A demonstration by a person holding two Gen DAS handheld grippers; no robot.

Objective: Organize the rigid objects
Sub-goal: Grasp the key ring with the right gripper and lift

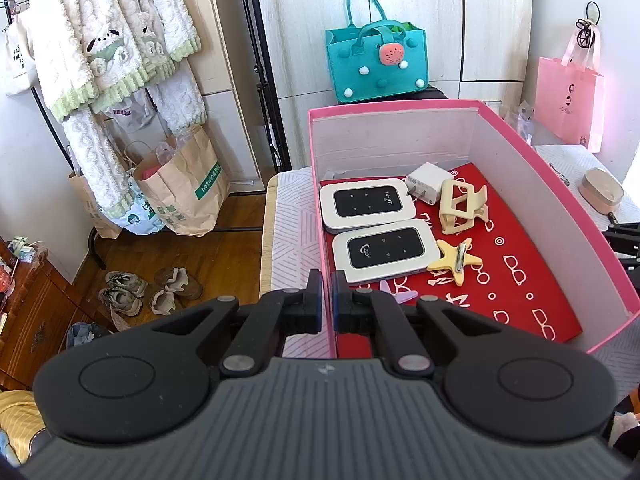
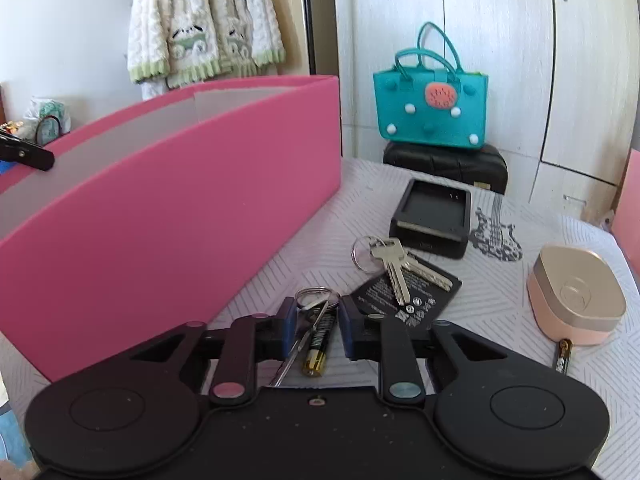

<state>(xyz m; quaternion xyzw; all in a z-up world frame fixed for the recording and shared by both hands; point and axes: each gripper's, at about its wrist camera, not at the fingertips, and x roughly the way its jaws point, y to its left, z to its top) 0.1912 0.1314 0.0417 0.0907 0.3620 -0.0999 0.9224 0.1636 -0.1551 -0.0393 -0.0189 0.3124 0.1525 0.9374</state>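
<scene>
A: In the left wrist view, what do we have? Our left gripper (image 1: 327, 300) sits at the lower middle, its jaws nearly together around the near left wall of the pink box (image 1: 520, 136), though we cannot tell if they actually pinch it.

B: And inside the box, on its red patterned floor, we see two white pocket Wi-Fi routers, the upper router (image 1: 367, 204) and the lower router (image 1: 385, 251), one just below the other at frame centre. A white plug adapter (image 1: 427, 182) lies to their upper right, touching a cream hair claw clip (image 1: 464, 208). A yellow star hair clip (image 1: 456, 261) sits just beside the lower router.

A: In the right wrist view, our right gripper (image 2: 317, 320) is low in the middle, jaws apart. Between them lie an AA battery (image 2: 320, 340) and a metal key ring (image 2: 317, 296) with a thin metal piece.

B: Up and right of that we see a bunch of keys (image 2: 390, 264) resting on a flat black battery (image 2: 412, 288), then a black charger cradle (image 2: 434, 212) above. A pink and gold case (image 2: 576, 296) sits at the right edge; the pink box fills the left.
</scene>
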